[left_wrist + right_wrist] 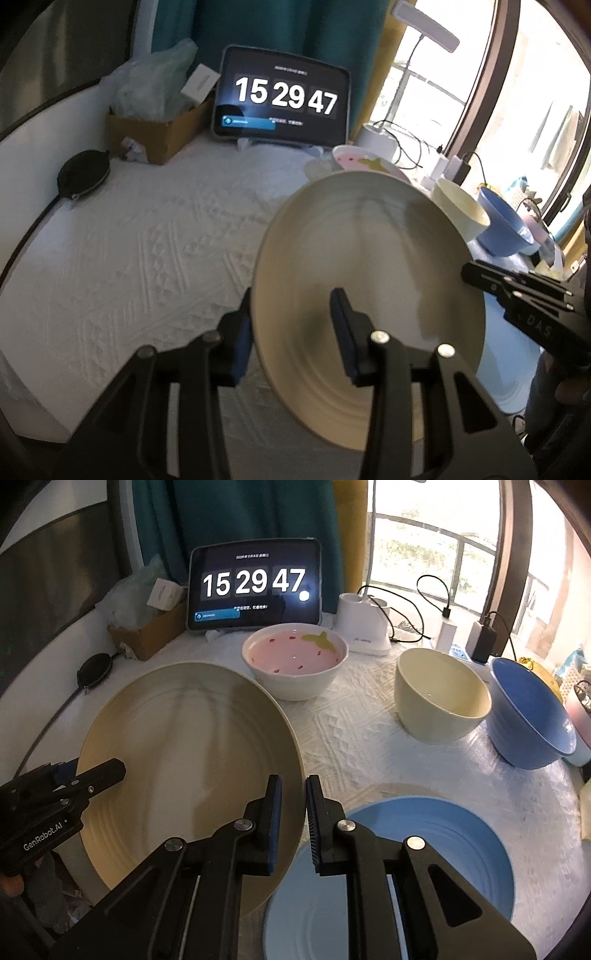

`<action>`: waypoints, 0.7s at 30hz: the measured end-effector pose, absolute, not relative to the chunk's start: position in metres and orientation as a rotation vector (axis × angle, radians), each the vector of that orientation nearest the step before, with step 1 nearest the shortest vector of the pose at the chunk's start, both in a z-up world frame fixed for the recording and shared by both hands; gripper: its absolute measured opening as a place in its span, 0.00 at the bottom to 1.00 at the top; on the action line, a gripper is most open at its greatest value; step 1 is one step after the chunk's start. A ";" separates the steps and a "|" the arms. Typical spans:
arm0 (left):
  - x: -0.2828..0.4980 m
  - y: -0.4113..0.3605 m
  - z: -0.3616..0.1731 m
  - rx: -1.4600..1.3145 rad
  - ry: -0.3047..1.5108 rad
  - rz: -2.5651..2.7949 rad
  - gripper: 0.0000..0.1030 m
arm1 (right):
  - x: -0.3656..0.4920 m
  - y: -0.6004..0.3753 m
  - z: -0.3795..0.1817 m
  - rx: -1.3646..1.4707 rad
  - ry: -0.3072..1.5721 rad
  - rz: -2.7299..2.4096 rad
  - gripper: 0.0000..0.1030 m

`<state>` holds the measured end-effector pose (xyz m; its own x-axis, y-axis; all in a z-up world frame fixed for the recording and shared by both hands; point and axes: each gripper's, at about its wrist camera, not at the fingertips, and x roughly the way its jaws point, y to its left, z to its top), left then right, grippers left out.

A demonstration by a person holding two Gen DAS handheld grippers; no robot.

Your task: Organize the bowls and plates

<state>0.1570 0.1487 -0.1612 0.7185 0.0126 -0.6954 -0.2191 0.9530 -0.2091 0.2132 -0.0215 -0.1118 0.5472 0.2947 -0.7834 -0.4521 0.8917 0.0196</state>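
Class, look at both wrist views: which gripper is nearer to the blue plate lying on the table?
Right. The right gripper grips the cream plate's rim directly above the blue plate. The left gripper holds the opposite rim, farther away.

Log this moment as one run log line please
action: both grippers hold cream plate by opposite rims, above table | left gripper: shut on plate | right gripper: shut on plate | blue plate: on table

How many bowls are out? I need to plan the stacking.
3. The pink bowl stands before the tablet, the cream bowl to its right, the blue bowl farthest right. Others may be hidden.
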 end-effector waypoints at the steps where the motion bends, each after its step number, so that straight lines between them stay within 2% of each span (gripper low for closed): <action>1: 0.157 0.146 -0.160 -0.284 0.760 0.128 0.39 | 0.212 -0.024 -0.111 -0.190 0.885 0.443 0.14; 21: 0.166 0.080 -0.146 -0.203 0.769 0.056 0.39 | 0.202 -0.088 -0.098 -0.104 0.855 0.364 0.14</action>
